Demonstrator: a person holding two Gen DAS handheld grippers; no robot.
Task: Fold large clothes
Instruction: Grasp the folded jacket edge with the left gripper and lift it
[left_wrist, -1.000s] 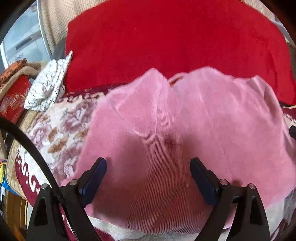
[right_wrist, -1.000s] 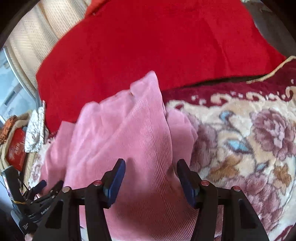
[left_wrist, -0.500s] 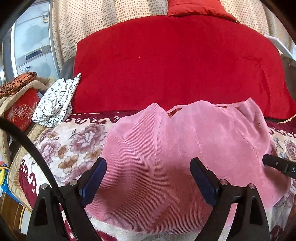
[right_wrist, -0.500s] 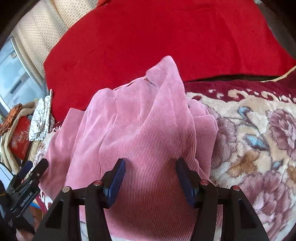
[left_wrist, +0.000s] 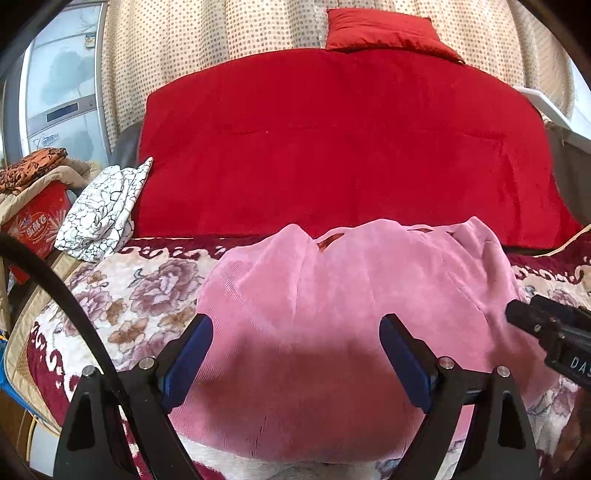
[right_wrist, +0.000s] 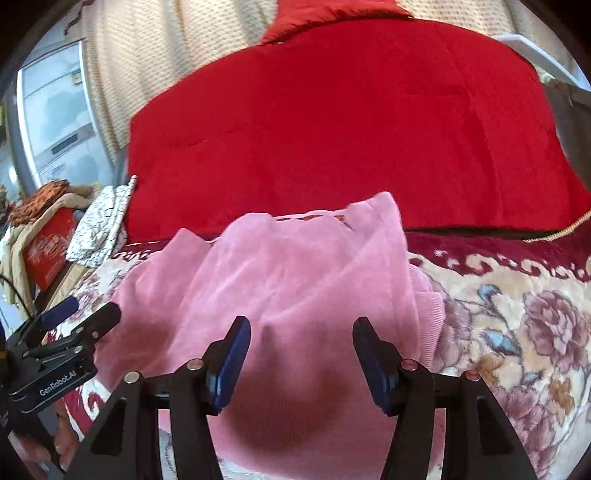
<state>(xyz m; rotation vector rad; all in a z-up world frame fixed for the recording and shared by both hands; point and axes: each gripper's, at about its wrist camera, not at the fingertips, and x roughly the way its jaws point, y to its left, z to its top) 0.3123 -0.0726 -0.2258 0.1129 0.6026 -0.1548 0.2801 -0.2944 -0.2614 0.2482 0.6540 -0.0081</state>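
Left wrist: pink garment (left_wrist: 332, 314) lies below the spread left gripper (left_wrist: 295, 354).

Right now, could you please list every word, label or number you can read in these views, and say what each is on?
"GenRobot.AI": on the left gripper body, right wrist view.
"DAS", cut off at the frame edge: on the right gripper body, left wrist view.
Red box: white characters, too blurred to read.
Grey appliance: small label, unreadable.

floral blanket (left_wrist: 155, 291), pink garment (left_wrist: 332, 314), probably bed
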